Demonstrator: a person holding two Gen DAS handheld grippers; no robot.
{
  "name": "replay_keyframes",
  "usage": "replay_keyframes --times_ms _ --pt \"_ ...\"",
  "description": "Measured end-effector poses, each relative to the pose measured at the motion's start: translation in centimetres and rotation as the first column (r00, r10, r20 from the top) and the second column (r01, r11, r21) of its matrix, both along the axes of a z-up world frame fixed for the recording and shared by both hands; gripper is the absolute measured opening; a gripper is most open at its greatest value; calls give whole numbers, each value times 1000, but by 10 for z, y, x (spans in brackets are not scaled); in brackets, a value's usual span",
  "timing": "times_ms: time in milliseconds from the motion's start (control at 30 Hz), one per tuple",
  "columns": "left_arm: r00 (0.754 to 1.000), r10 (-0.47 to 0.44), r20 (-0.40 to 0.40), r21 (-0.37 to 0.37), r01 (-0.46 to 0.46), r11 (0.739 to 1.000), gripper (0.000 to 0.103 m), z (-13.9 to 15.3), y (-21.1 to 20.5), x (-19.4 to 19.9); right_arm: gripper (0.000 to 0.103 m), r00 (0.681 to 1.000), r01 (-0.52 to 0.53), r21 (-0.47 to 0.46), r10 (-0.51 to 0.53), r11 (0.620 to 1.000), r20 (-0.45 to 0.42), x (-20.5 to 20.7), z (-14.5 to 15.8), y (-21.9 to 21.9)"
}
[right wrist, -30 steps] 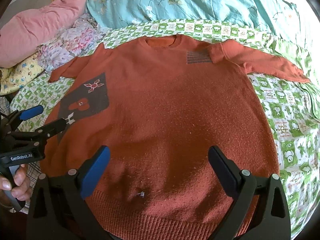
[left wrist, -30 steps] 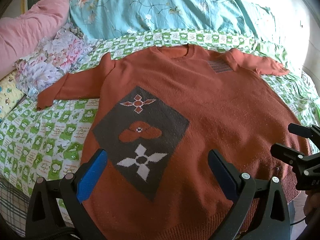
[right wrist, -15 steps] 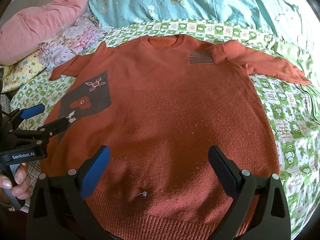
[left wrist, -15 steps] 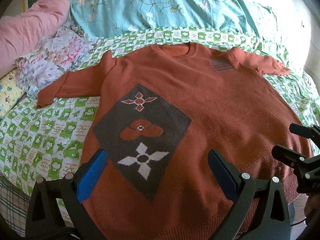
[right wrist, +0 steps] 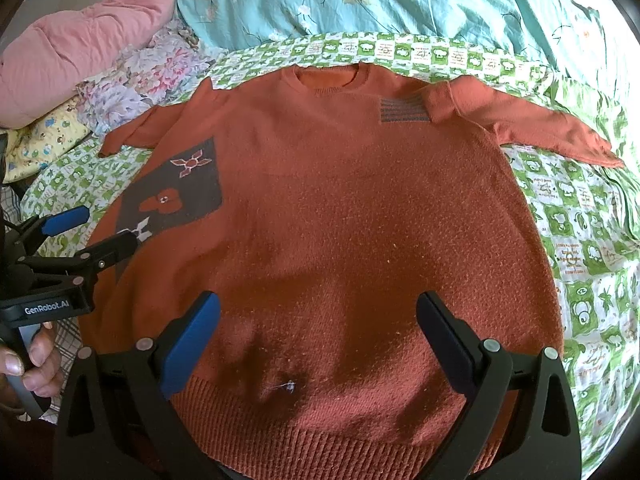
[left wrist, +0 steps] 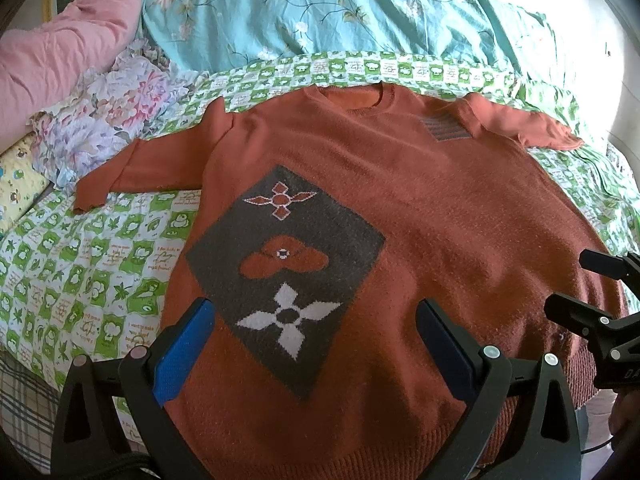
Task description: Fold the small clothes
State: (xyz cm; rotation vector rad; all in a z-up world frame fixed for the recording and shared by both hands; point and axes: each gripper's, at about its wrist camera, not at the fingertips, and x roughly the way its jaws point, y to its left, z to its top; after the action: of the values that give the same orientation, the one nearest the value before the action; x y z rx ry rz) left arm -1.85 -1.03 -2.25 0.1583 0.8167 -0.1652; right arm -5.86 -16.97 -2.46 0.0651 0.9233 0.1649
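Observation:
An orange knitted sweater (left wrist: pixel 440 216) (right wrist: pixel 360 216) lies flat, front up, on the bed, sleeves spread to both sides and the ribbed hem toward me. A grey diamond patch with flower motifs (left wrist: pixel 284 268) (right wrist: pixel 176 196) sits on its left half, a small striped patch (right wrist: pixel 402 110) near the right shoulder. My left gripper (left wrist: pixel 316 336) hovers open over the lower left of the sweater, nothing between its fingers. My right gripper (right wrist: pixel 318 328) is open above the hem's middle, also holding nothing. Each gripper shows at the edge of the other's view.
The bed has a green-and-white checked sheet (left wrist: pixel 80 264) (right wrist: pixel 580 248). A turquoise floral quilt (left wrist: pixel 340 12) lies behind the collar, a pink quilt (left wrist: pixel 68 52) and flowered cloth (left wrist: pixel 112 116) at the back left. A hand (right wrist: pixel 36 360) holds the left gripper's handle.
Both views have drifted slightly; the sweater sits a bit higher and closer in frame. Both grippers stay open and the sweater lies unmoved.

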Motion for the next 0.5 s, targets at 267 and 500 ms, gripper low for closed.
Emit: replay_keyframes --times_ms 267,500 --pt "1000 1 1 -1 -1 1000 101 1 1 2 98 1000 -6 6 6 1000 13 -1 4 1" --pt "1000 -6 -11 0 6 1000 101 1 -1 7 98 1000 1 26 -1 1000 16 0 7 -6"
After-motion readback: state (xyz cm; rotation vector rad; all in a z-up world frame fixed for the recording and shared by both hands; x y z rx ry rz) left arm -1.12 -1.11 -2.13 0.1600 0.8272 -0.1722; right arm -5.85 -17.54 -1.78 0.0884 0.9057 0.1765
